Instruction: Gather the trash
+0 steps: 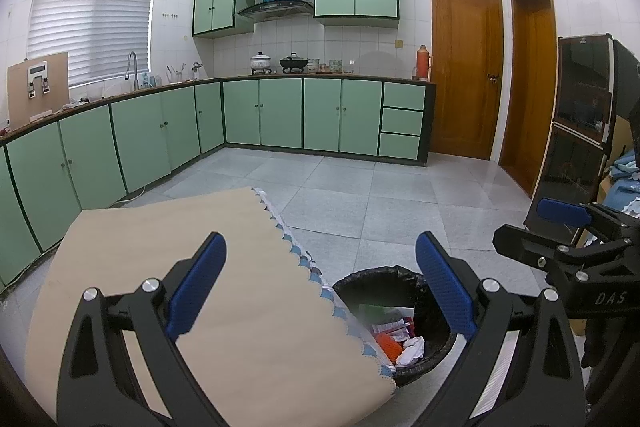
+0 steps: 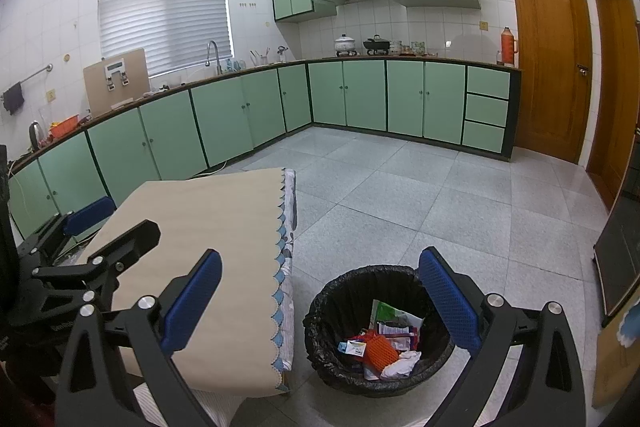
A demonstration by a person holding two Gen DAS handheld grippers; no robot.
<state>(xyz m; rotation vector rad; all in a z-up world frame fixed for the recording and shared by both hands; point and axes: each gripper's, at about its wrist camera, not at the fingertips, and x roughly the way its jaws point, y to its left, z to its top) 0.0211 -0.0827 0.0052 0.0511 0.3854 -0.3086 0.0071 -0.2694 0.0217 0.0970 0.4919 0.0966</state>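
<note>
Black-lined bin (image 2: 376,327) holds wrappers; tabletop (image 2: 224,251) bare. Both hand-held grippers, left (image 1: 320,291) & right (image 2: 320,303), wide, empty — scan tabletop for leftovers.

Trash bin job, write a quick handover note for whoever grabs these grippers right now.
Left gripper: open, holding nothing, above the table edge.
Right gripper: open, holding nothing, above the bin.
The bin, lined with a black bag, stands on the floor beside the table. Inside it: an orange net, crumpled white paper and wrappers.
Done: trash is in the bin; no trash shows on the tabletop.
Left: check the floor and the counters out of view for more.
</note>
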